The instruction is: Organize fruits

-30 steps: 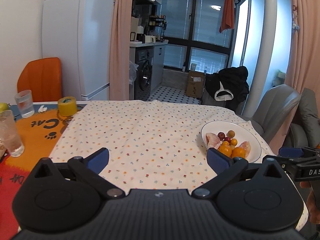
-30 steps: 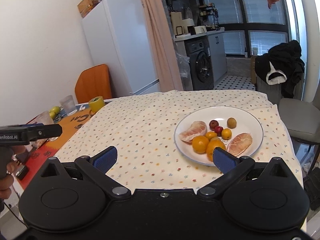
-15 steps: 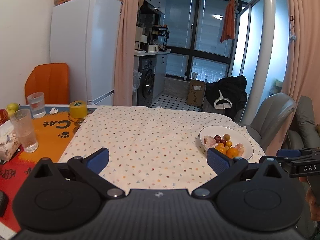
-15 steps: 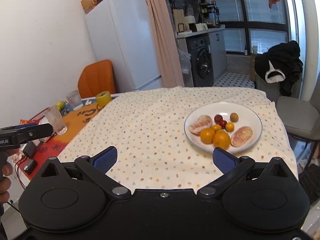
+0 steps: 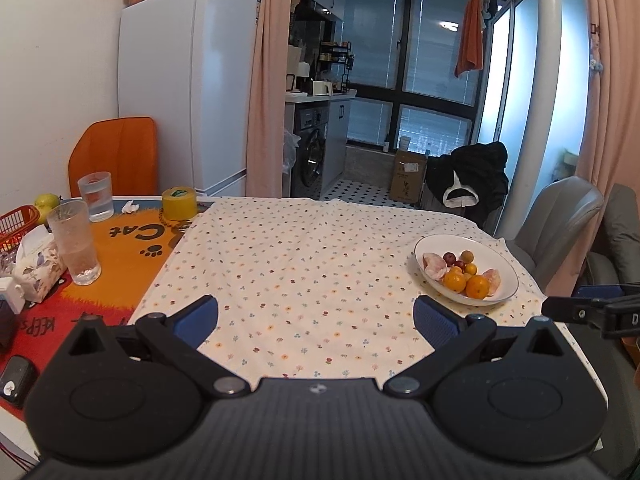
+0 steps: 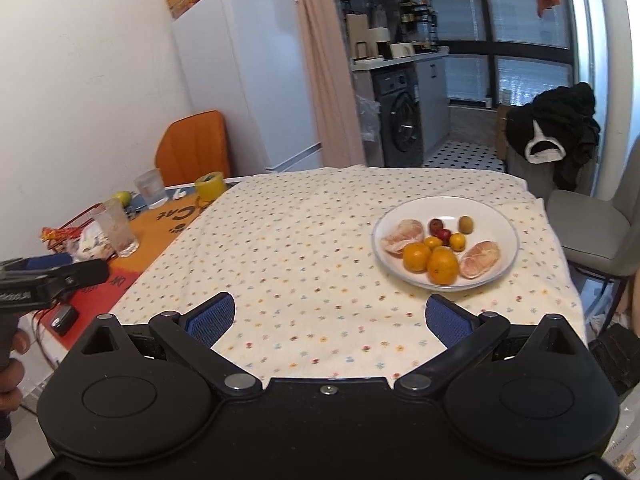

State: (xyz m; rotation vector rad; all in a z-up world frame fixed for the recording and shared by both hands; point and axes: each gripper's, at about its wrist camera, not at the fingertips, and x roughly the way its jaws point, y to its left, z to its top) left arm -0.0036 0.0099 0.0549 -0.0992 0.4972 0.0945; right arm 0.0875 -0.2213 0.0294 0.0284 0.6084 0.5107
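Change: both grippers had drawn back and up from the bench over the last second, so the plate looked smaller and farther off, and more of the orange mat and the glasses had come into the left wrist view.
Bench (image 5: pixel 304 280): it was covered by a cream cloth with small flowers; an orange mat (image 5: pixel 120 248) lay over its left part.
Fridge (image 5: pixel 188 88): white, it stood against the wall behind the bench, with an orange chair (image 5: pixel 114 156) beside it.
Grey chair (image 5: pixel 560 216): it stood at the far right corner of the bench.
Left gripper (image 5: pixel 316 316): its fingers were spread wide with nothing between them, held over the near edge of the cloth.
Right gripper (image 6: pixel 328 316): its fingers were likewise spread wide and held nothing, pointed at the cloth short of the plate.
Plate (image 6: pixel 496 216): white and round, it sat on the cloth toward the right side of the bench.
Fruits (image 6: pixel 436 248): all lay on the plate, two oranges at the near side, a peeled citrus piece on either side of them, and small red, yellow and brown fruits behind.
Glasses: a tall one (image 5: pixel 74 242) stood on the mat, a shorter one (image 5: pixel 96 196) behind it.
Tape roll (image 5: pixel 179 203): yellow, it stood on the far edge of the mat.
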